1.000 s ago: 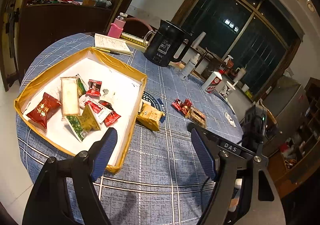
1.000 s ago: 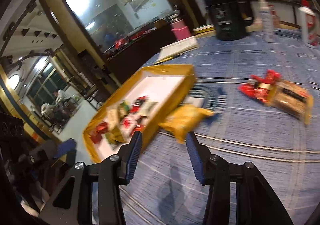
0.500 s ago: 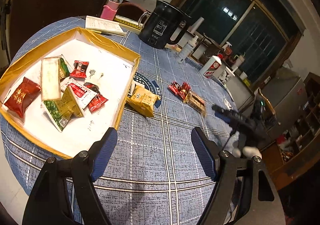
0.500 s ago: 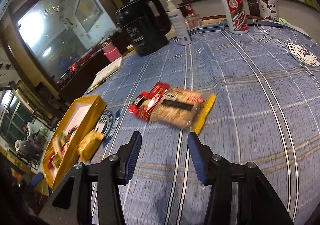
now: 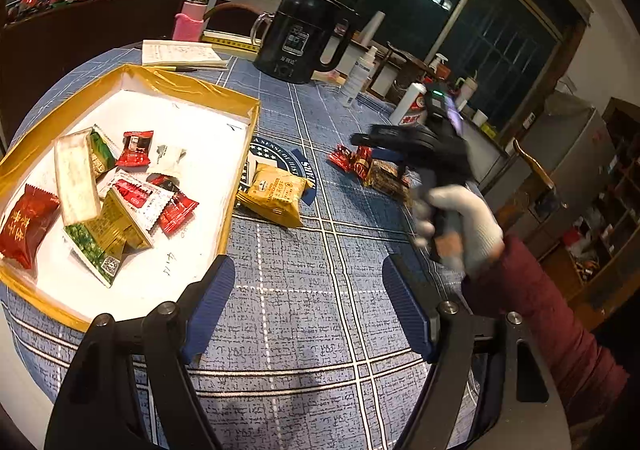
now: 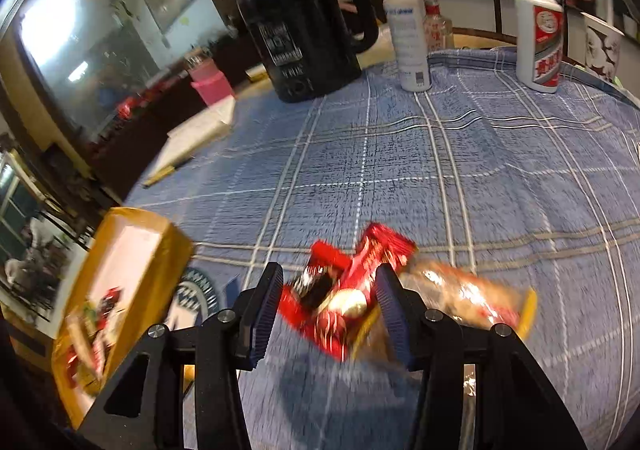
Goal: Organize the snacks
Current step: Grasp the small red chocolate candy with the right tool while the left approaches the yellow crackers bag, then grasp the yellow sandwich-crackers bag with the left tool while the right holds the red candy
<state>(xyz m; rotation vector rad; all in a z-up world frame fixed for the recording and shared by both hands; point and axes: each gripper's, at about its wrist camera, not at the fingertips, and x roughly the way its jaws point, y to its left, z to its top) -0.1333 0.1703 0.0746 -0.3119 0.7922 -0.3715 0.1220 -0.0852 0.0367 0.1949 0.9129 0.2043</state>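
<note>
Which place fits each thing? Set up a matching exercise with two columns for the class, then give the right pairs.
1. yellow snack packet
2. red candy wrappers
3. black kettle
4. green packet

A. inside the gold-rimmed tray
B. between the right gripper's open fingers
C. on the cloth beside the tray
D. at the table's far side, by the notebook

1-C, 2-B, 3-D, 4-A

The right hand-held gripper (image 6: 330,308), a second ago near the gold box (image 6: 132,250), now straddles the red snack packets (image 6: 344,290) on the counter (image 6: 440,178) with jaws apart, while the gloved hand (image 5: 460,222) enters the left view beside them.
</note>
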